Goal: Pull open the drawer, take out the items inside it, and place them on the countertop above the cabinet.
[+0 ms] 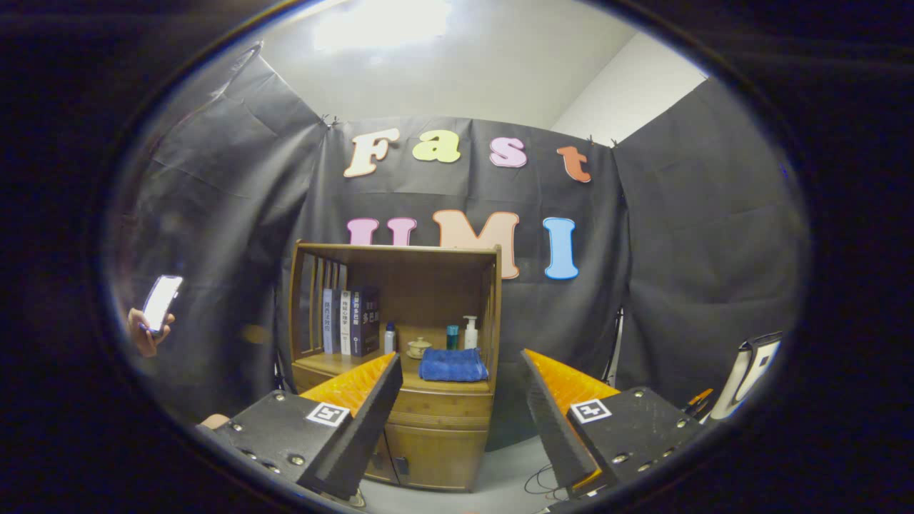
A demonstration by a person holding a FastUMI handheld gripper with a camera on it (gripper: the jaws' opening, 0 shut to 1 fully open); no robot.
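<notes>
Booth wall (700, 235): black cloth hangs behind and to both sides of the cabinet, and reaches down to the floor.
Floor (510, 467): pale grey, with a thin dark cable lying on it near the right finger.
Cabinet (428, 428): a wooden unit well beyond the fingers, standing against the cloth; it has a hutch with slatted sides on top and doors at the bottom.
Drawer (439, 408): the wide wooden front just under the countertop, above the doors; it sits flush with the cabinet, closed, so what it holds is hidden.
Countertop (321, 364): the wooden shelf surface inside the hutch, carrying everything listed below.
Gripper (460, 382): the fingers stand wide apart with nothing between them; the cabinet shows through the gap, far ahead of the tips.
Books (351, 321): three upright volumes at the left of the countertop, next to the slats.
Towel (453, 365): blue, folded, lying at the front of the countertop toward the right.
Bottles (470, 333): a white pump bottle and a teal one stand behind the towel; another small bottle stands just beside the books.
Teapot (418, 348): small, pale, between the books and the towel.
Hand (145, 335): a person's hand holds up a lit phone (161, 302), well off to the left of the cabinet.
</notes>
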